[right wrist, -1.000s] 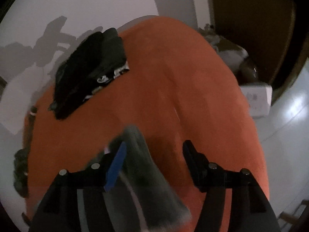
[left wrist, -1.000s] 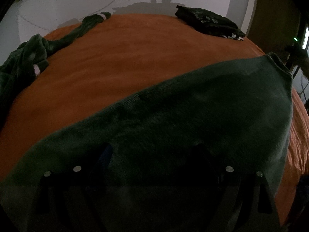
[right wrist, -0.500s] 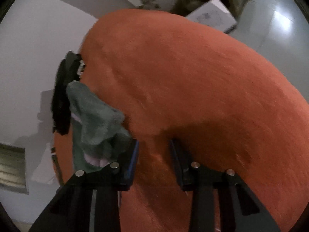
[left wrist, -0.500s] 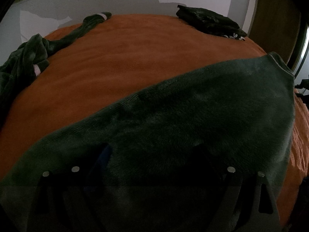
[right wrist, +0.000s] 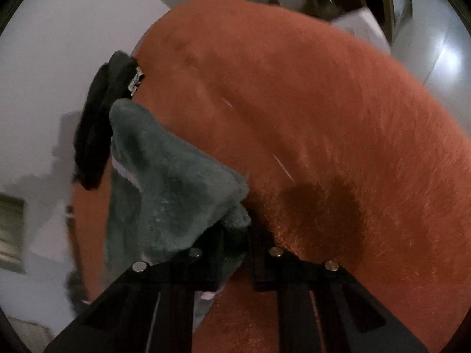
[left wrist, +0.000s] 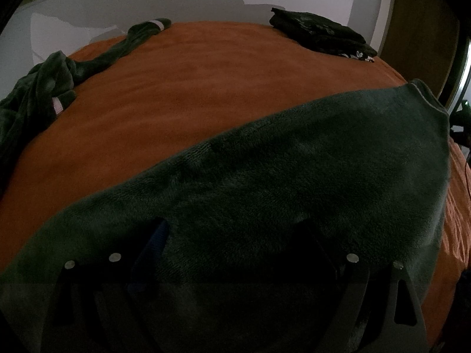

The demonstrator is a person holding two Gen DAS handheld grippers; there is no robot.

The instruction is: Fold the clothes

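Note:
A dark green fleece garment (left wrist: 294, 161) lies spread over the orange blanket (left wrist: 206, 88). My left gripper (left wrist: 235, 229) rests low on its near edge. Its jaws stand wide open and the dark fabric partly hides the fingertips. In the right wrist view, a corner of the green garment (right wrist: 164, 182) with pale pink trim is bunched up and runs in between the fingers. My right gripper (right wrist: 250, 235) is closing on that corner. Its jaws are nearly together, just above the blanket (right wrist: 323, 117).
A folded pile of black clothes (left wrist: 321, 33) sits at the bed's far edge and shows in the right wrist view too (right wrist: 97, 129). Another crumpled green garment (left wrist: 38, 88) lies at far left. A white box (right wrist: 362, 26) stands beyond the bed.
My right gripper has sunk toward the blanket and rolled. Its jaws have closed from wide apart onto the garment's corner. The left gripper and the spread garment have not moved.

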